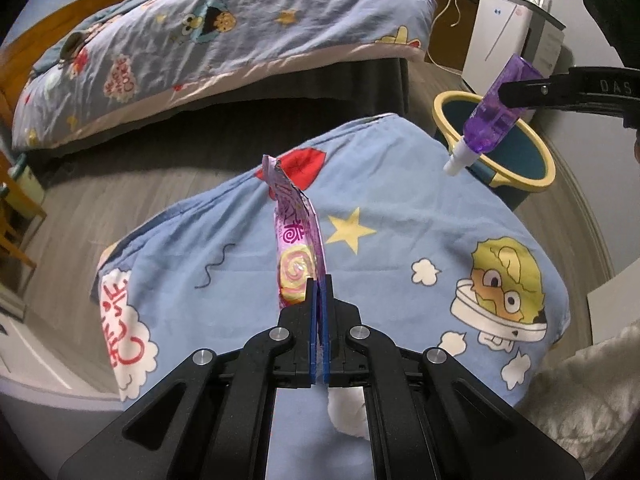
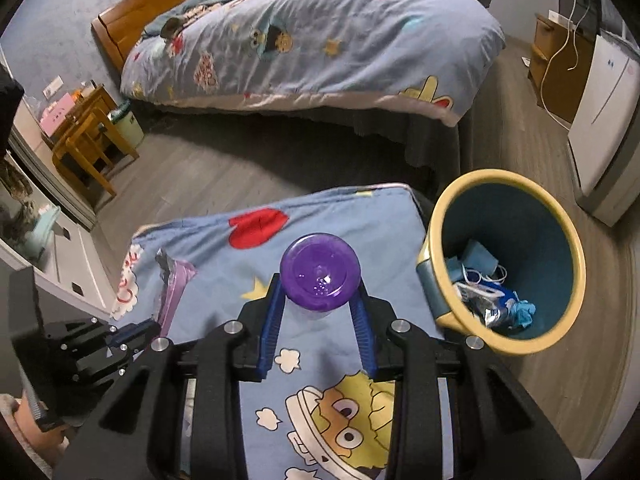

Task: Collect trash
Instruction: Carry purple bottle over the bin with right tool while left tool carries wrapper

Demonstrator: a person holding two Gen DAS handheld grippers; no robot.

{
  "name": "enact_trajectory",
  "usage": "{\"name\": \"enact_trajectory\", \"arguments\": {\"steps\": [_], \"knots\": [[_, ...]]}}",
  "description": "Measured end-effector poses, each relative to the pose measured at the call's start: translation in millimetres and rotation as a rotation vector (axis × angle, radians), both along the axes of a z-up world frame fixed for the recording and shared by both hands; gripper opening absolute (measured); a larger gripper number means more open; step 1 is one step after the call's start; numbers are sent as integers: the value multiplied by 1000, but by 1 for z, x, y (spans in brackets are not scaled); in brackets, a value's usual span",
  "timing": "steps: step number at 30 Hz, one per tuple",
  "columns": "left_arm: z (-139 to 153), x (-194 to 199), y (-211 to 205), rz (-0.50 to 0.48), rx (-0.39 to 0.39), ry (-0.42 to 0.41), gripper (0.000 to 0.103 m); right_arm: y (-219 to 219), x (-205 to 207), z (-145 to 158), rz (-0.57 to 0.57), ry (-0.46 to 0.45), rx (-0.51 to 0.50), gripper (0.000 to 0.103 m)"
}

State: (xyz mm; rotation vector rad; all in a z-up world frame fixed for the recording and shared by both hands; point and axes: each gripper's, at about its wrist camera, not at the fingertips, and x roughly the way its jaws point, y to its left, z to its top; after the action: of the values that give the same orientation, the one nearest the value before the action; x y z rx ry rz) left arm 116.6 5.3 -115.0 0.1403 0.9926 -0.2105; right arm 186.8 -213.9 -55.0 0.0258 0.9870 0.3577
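Note:
My left gripper (image 1: 319,280) is shut on a pink and purple snack wrapper (image 1: 294,248), which stands up edge-on above the blue cartoon-print cushion (image 1: 400,260). My right gripper (image 2: 319,284) is shut on a purple plastic bottle (image 2: 319,272), seen from its base, lifted over the same cushion (image 2: 320,380). In the left wrist view that bottle (image 1: 494,112) hangs cap-down in front of the bin (image 1: 520,160). The yellow-rimmed teal bin (image 2: 560,216) stands right of the cushion and holds blue and white trash. The left gripper (image 2: 136,330) and wrapper (image 2: 174,292) show at lower left.
A bed with a matching blue quilt (image 2: 320,40) lies across the grey wood floor (image 2: 200,168). A white appliance (image 2: 600,120) and a wooden cabinet (image 2: 552,60) with a hanging cable stand at the right. Wooden chairs (image 2: 88,140) stand at the left wall.

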Motion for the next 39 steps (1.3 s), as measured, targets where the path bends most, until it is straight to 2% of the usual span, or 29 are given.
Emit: {"name": "enact_trajectory", "arguments": {"steps": [3, 6, 11, 19, 25, 32, 39], "knots": [[5, 3, -3, 1, -5, -9, 2, -11, 5, 6, 3, -10, 15, 32], [15, 9, -13, -9, -7, -29, 2, -27, 12, 12, -21, -18, 72, 32], [27, 22, -45, -63, -10, -60, 2, -54, 22, 18, -73, -26, 132, 32], [27, 52, -104, -129, -23, -53, 2, -90, 34, 13, -119, -35, 108, 32], [27, 69, -139, -173, -20, -45, 2, -132, 46, 4, -192, -32, 74, 32], [28, 84, -172, -221, -20, -40, 2, -188, 60, -20, -320, 15, 66, 32], [29, 98, -205, -282, -17, -53, 2, -207, 63, -40, -394, 55, 38, 32]]}}
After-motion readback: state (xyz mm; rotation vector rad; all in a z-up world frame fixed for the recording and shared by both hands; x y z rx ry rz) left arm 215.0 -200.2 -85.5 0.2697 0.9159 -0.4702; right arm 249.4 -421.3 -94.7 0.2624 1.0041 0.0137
